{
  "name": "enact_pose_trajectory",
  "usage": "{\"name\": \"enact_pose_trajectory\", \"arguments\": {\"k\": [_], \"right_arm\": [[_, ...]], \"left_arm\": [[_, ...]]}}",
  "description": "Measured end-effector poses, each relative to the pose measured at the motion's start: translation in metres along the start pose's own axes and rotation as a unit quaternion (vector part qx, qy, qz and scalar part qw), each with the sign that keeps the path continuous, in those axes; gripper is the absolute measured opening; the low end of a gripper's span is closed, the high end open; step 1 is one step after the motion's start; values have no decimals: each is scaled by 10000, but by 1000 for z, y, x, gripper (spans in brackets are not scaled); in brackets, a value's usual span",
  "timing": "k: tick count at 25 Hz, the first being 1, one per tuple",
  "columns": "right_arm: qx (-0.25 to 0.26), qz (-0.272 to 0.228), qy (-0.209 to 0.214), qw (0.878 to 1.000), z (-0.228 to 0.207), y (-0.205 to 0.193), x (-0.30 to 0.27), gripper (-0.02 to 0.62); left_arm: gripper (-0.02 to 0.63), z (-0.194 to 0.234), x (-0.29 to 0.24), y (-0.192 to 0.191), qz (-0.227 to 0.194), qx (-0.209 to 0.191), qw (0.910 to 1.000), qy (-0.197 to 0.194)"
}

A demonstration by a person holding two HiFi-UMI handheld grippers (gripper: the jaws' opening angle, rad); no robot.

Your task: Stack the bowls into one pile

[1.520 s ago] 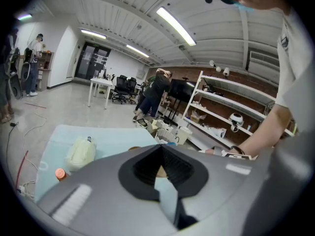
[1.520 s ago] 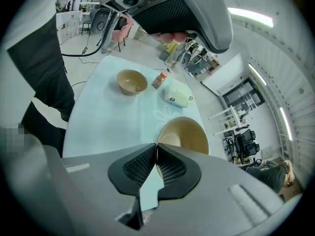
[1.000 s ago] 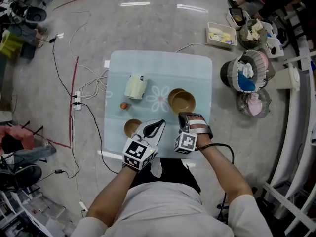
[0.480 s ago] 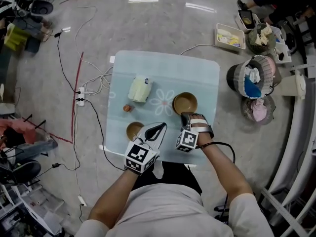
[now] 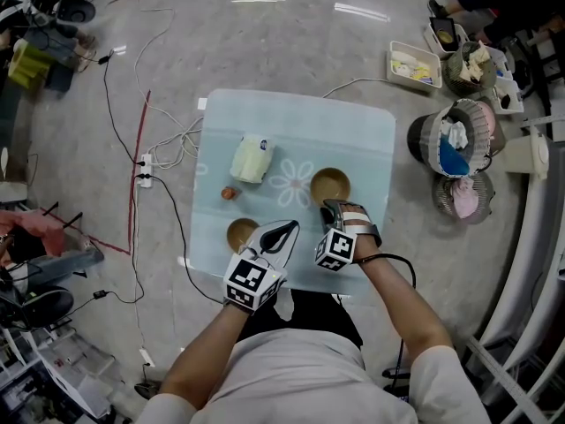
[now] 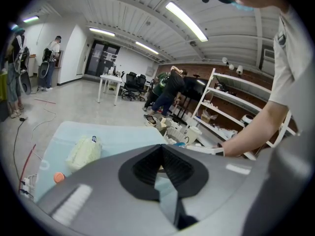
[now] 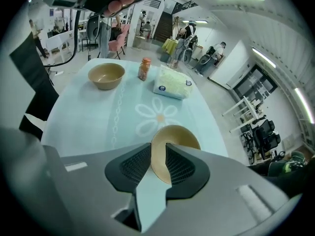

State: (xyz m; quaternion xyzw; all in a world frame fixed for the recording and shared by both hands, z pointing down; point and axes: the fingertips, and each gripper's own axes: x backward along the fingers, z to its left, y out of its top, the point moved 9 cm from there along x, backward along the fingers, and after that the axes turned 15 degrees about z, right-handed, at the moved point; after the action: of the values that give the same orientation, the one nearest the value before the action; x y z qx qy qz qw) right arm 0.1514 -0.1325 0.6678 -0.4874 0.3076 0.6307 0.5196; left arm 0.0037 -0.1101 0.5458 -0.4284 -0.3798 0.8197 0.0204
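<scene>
On table (image 5: 353,131) w/ big bowl (image 5: 330,184), small bowl (image 5: 239,233): orange bottle (image 5: 228,193), pkt (image 5: 250,159).

Pale blue table (image 5: 353,126), white flower print (image 5: 290,184) mid-top. Carries cream packet (image 5: 250,159), small orange bottle (image 5: 228,193) beside it, tan bowl (image 5: 240,233) near front-left, second tan bowl (image 5: 330,186) right of print.

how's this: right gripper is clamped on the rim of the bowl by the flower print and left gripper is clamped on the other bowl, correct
Only the left part is wrong: the left gripper view shows the left gripper shut on nothing; the other bowl sits free on the table. The right gripper does clamp the rim of its bowl.
</scene>
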Motion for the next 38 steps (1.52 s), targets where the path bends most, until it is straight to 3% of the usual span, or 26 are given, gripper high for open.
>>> {"name": "enact_pose_trajectory", "arguments": {"k": [14, 20, 28, 38], "right_arm": [[-275, -184, -726, 9968, 15, 18, 45, 66], [-361, -284, -988, 9941, 45, 38, 76, 14], [-380, -390, -1081, 9926, 98, 70, 108, 11], [-56, -608, -958, 9935, 169, 113, 124, 11]], "left_arm": [[6, -6, 25, -21, -162, -120, 9998, -28], [6, -5, 57, -43, -247, -174, 9995, -27], [6, -4, 101, -78, -334, -293, 9990, -44], [6, 2, 135, -136, -198, -229, 9995, -30]]}}
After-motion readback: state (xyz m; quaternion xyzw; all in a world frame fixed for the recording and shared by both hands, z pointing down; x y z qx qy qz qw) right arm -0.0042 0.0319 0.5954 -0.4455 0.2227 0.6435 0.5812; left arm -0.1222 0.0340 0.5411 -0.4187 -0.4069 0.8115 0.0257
